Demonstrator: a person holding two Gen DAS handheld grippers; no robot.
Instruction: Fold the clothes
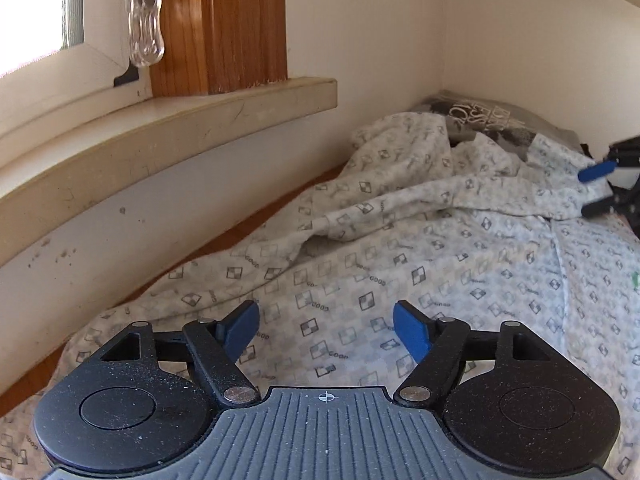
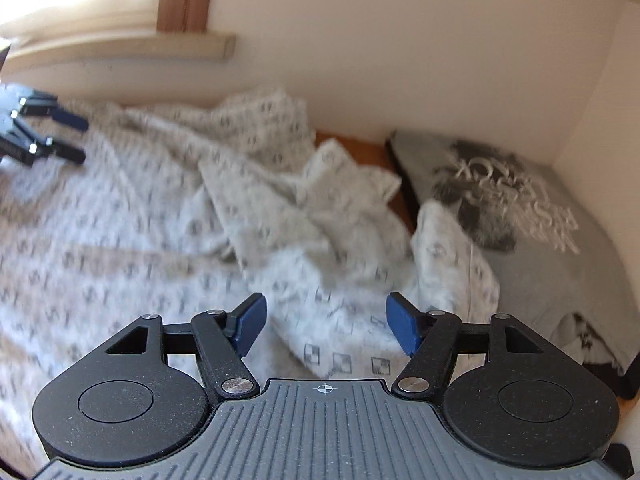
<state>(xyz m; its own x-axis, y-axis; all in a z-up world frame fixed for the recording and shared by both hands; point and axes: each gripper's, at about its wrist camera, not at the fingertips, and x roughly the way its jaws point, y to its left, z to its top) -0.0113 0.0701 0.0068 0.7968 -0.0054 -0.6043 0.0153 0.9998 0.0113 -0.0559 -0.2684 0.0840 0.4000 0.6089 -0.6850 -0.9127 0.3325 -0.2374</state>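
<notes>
A white shirt (image 1: 400, 248) printed with small checkered squares lies spread over the surface, with a sleeve and the collar end bunched toward the far corner. My left gripper (image 1: 326, 320) hovers open just over its flat near part, nothing between the blue pads (image 1: 244, 330). My right gripper (image 2: 325, 316) is open too, above the crumpled folds of the shirt (image 2: 280, 216); that view is blurred. Each gripper shows in the other's view: the right gripper (image 1: 596, 188) at the right edge and the left gripper (image 2: 76, 138) at the far left, both with jaws apart.
A grey T-shirt (image 2: 520, 208) with a dark and white print lies flat in the far corner, partly under the shirt's edge. A pale window sill (image 1: 168, 120) juts out over the wall on the left, with wooden slats (image 1: 240, 24) above. A strip of brown wooden surface (image 1: 276, 210) runs along the wall.
</notes>
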